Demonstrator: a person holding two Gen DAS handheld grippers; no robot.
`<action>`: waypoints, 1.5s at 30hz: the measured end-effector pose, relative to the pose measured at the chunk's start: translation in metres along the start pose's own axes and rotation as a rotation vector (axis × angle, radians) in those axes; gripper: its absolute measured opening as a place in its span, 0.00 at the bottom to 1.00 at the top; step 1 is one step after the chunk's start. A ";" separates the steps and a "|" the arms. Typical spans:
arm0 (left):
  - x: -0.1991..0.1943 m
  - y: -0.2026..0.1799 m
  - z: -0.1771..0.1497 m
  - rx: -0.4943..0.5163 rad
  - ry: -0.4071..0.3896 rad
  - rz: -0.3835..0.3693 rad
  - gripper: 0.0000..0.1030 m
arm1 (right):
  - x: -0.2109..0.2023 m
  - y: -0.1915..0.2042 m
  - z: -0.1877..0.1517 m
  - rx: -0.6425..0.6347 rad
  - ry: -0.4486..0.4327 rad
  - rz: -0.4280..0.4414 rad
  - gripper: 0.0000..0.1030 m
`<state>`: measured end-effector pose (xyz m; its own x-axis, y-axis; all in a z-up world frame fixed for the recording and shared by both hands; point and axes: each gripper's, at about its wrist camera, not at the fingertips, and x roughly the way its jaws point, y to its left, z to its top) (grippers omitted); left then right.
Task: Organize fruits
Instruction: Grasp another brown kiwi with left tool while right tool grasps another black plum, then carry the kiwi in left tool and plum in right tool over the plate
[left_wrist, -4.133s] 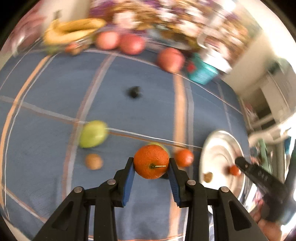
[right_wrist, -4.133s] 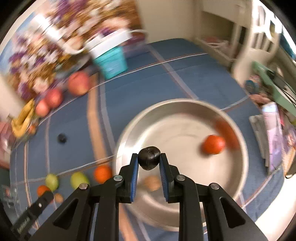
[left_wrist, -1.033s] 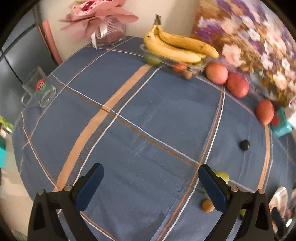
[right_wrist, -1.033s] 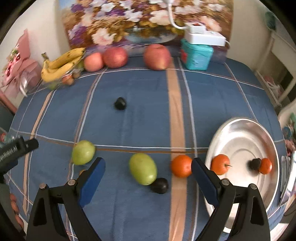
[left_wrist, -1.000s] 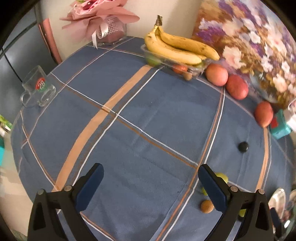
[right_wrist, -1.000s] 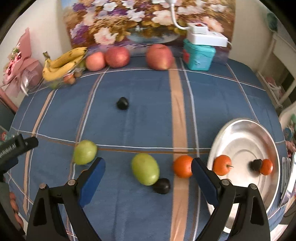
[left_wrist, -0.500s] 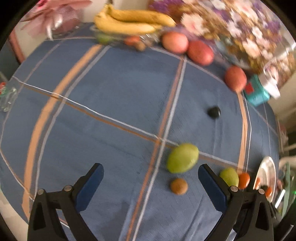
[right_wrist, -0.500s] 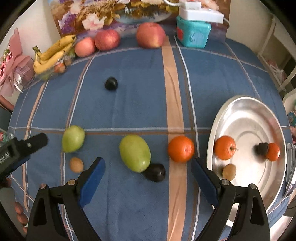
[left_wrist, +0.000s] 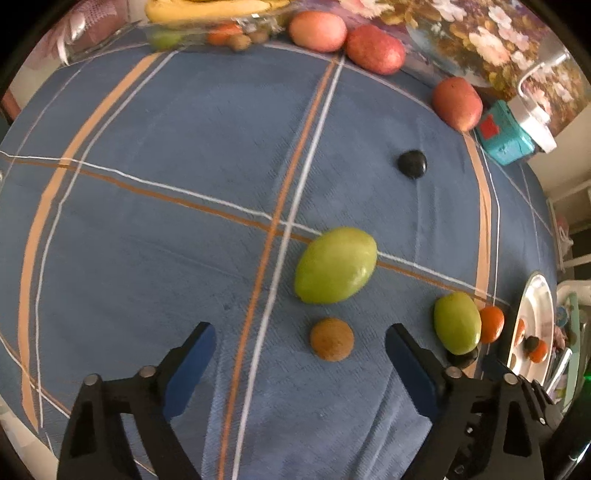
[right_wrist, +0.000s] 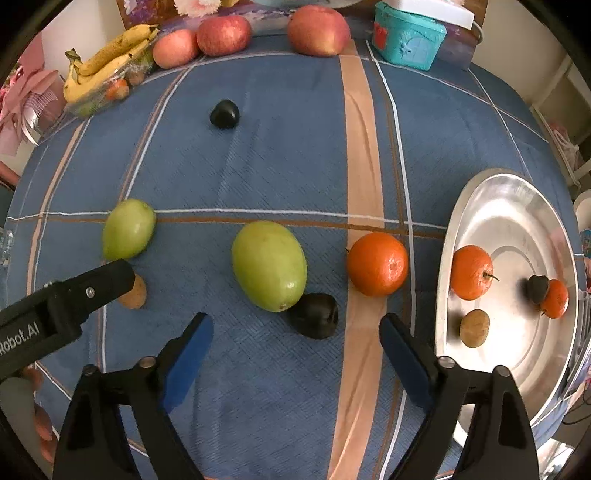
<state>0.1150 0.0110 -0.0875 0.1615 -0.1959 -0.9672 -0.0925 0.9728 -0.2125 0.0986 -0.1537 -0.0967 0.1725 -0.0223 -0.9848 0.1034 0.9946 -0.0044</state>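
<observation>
My left gripper (left_wrist: 299, 347) is open and empty, low over the blue cloth, with a small brown fruit (left_wrist: 331, 339) between its fingers and a green fruit (left_wrist: 335, 265) just beyond. My right gripper (right_wrist: 295, 341) is open and empty, with a dark plum (right_wrist: 314, 315) between its fingers. Near it lie a large green fruit (right_wrist: 269, 266) and an orange (right_wrist: 377, 264). The silver plate (right_wrist: 517, 206) at the right holds an orange (right_wrist: 472, 272), a small brown fruit (right_wrist: 474, 328), a dark fruit (right_wrist: 537, 288) and a small orange fruit (right_wrist: 556, 298). The left gripper's finger (right_wrist: 74, 291) shows at the left.
Another dark plum (right_wrist: 224, 114) lies farther back. Three red apples (right_wrist: 318, 30), bananas in a clear tray (right_wrist: 107, 62) and a teal box (right_wrist: 408, 37) line the far edge. A smaller green fruit (right_wrist: 127, 229) lies at the left.
Both grippers have dropped lower and closer to the loose fruits. The left one has swung right from the bare cloth to the brown fruit. Earlier each held a fruit; now both are empty.
</observation>
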 end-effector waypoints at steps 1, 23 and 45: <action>0.003 -0.002 0.000 0.000 0.009 -0.003 0.88 | 0.001 0.000 -0.001 -0.004 0.003 -0.003 0.76; -0.015 -0.015 0.000 -0.031 -0.014 -0.091 0.27 | -0.010 -0.006 0.004 0.014 -0.024 0.017 0.28; -0.056 0.001 0.001 -0.060 -0.120 -0.129 0.27 | -0.070 0.009 0.005 0.008 -0.181 0.083 0.28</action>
<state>0.1071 0.0233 -0.0333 0.2911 -0.2986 -0.9089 -0.1218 0.9308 -0.3448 0.0926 -0.1442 -0.0266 0.3543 0.0413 -0.9342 0.0893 0.9930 0.0777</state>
